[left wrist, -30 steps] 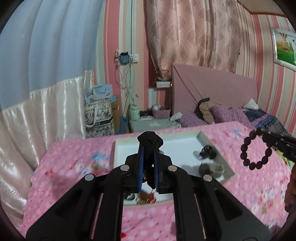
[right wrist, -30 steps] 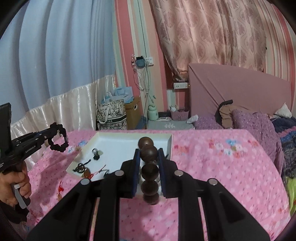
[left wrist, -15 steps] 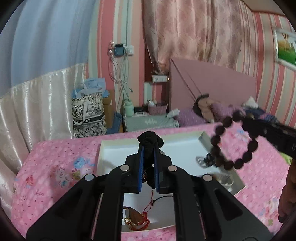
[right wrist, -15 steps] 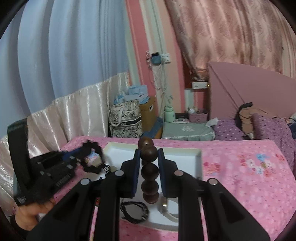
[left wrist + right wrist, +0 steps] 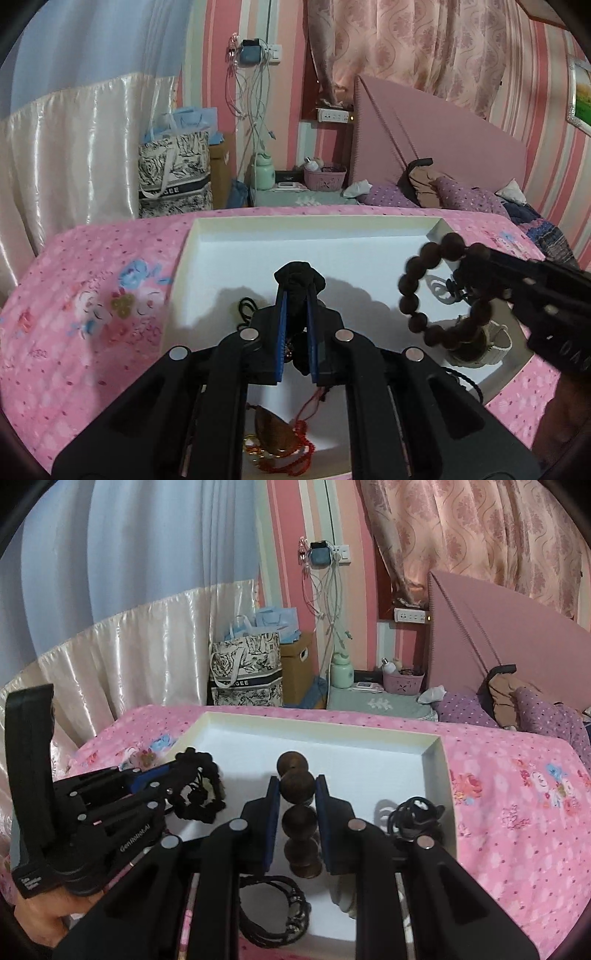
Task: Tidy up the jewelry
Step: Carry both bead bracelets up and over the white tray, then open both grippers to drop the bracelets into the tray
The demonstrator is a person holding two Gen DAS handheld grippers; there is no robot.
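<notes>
A white tray (image 5: 332, 236) lies on the pink bedspread. My left gripper (image 5: 297, 295) is shut on a black fabric bracelet (image 5: 299, 275) and holds it above the tray's middle. It also shows in the right wrist view (image 5: 199, 794). My right gripper (image 5: 297, 786) is shut on a dark brown wooden bead bracelet (image 5: 295, 782), held over the tray. The bead bracelet (image 5: 417, 288) hangs as a ring at the right of the left wrist view. In the tray lie a red-corded amber pendant (image 5: 273, 432), a black cord (image 5: 273, 912) and a black-and-silver piece (image 5: 413, 812).
The bed (image 5: 517, 812) has a pink floral cover, with purple pillows (image 5: 535, 716) at its head. Behind it stand a patterned bag (image 5: 247, 672), a cardboard box, a green bottle and a small pink basket. Curtains hang on the left.
Both grippers have moved in over the tray and lower. The right gripper with the bead bracelet has come leftward, close to the left gripper. Both stay shut on their bracelets.
</notes>
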